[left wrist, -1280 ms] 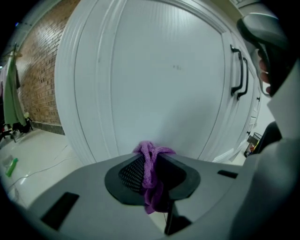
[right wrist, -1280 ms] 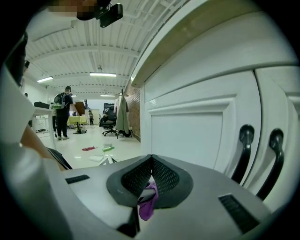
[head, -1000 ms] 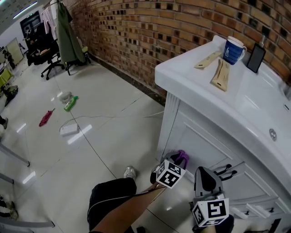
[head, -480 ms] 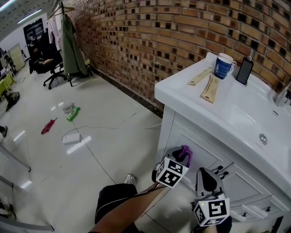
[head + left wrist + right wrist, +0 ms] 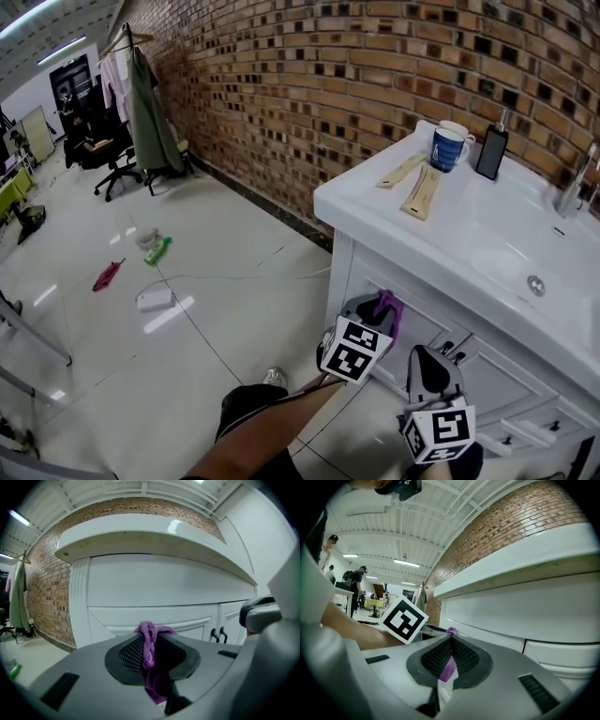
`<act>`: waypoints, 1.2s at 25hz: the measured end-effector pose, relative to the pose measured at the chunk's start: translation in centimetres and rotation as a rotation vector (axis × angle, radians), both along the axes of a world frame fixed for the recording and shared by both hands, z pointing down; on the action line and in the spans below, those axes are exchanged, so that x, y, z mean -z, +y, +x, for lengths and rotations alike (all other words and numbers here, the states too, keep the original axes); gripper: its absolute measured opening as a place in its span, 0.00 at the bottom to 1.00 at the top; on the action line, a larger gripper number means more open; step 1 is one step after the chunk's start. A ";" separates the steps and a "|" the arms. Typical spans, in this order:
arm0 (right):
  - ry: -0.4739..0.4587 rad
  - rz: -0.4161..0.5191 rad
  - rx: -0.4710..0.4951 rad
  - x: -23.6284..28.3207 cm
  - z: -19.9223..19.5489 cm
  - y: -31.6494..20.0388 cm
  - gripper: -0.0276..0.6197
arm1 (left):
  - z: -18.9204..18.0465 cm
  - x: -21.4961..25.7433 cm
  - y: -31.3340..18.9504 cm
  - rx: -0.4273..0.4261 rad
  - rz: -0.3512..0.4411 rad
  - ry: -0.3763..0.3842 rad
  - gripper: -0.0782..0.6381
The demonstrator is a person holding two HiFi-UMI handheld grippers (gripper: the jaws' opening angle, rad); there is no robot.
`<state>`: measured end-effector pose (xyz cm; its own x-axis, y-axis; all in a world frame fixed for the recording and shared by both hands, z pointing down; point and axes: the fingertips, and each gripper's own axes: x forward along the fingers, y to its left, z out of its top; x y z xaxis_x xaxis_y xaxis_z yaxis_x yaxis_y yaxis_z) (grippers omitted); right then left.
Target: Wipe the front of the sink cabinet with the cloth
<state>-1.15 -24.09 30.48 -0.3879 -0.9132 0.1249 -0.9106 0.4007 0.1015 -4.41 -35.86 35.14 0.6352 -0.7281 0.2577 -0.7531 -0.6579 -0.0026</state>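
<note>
Two grippers: both are held low before the white sink cabinet point(image 5: 431, 319), the left gripper point(image 5: 367, 317) just left of the right gripper point(image 5: 425, 354).
Left gripper: its jaws are clamped on the purple cloth point(image 5: 149, 649), with a fold bunched above the tips and the rest hanging below. This is plain only in its own view.
Cloth position: in the head view it is seen at the cabinet's left door panel; whether it touches the panel cannot be told.
Right gripper: its jaws are brought together at the tips with nothing gripped. A sliver of purple is glimpsed through the slit beneath them, while the head view places the cloth apart from this gripper.
Head view only: the sink top is shown, with a blue mug point(image 5: 448, 148), a dark pump bottle point(image 5: 490, 150) and pale flat sticks point(image 5: 419, 195) at its far left corner.
Left gripper view only: black door handles point(image 5: 216, 633) are picked out to the right.
Right gripper view only: the left gripper's marker cube point(image 5: 404, 619) and a bare forearm point(image 5: 356, 632) are caught at left.
</note>
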 end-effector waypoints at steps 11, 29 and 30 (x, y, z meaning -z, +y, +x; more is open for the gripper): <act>-0.010 0.049 0.016 2.3 -0.7 0.9 0.05 | -1.7 8.3 0.5 0.027 0.118 0.091 0.21; 0.009 0.007 0.023 0.1 -1.6 0.5 0.05 | -5.0 5.4 -1.3 0.096 0.118 0.056 0.21; 0.010 0.004 0.025 0.0 -1.7 0.4 0.05 | -5.0 5.1 -1.4 0.097 0.113 0.055 0.21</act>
